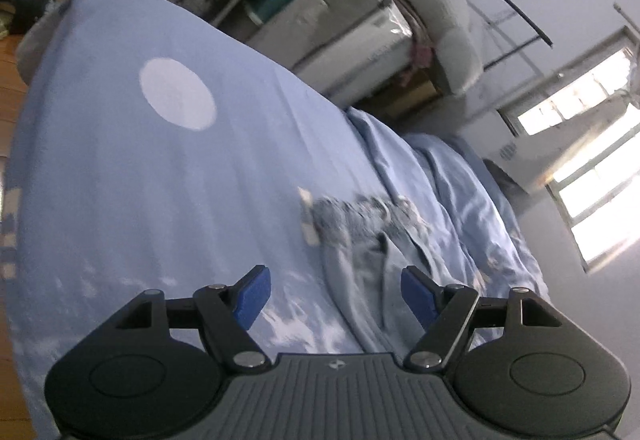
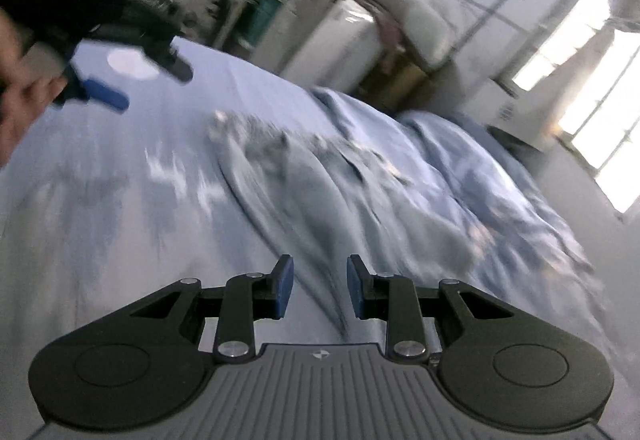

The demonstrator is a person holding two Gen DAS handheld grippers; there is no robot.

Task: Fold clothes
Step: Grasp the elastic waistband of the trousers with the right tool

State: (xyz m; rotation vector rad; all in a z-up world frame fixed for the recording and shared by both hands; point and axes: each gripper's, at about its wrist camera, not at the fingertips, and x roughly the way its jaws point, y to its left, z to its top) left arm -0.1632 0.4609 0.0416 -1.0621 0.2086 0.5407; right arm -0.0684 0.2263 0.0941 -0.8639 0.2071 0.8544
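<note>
Garment [image 1: 360, 240] just beyond spread fingers [image 1: 256, 294].

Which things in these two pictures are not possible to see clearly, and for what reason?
- The garment: motion blur in the right wrist view smears its folds; its type cannot be told.
- The garment's near end: hidden behind the left gripper body in the left wrist view.
- The pale tag: blurred; nothing on it is readable.
- The hand: cut off by the left edge of the right wrist view.
- The window: overexposed.
</note>
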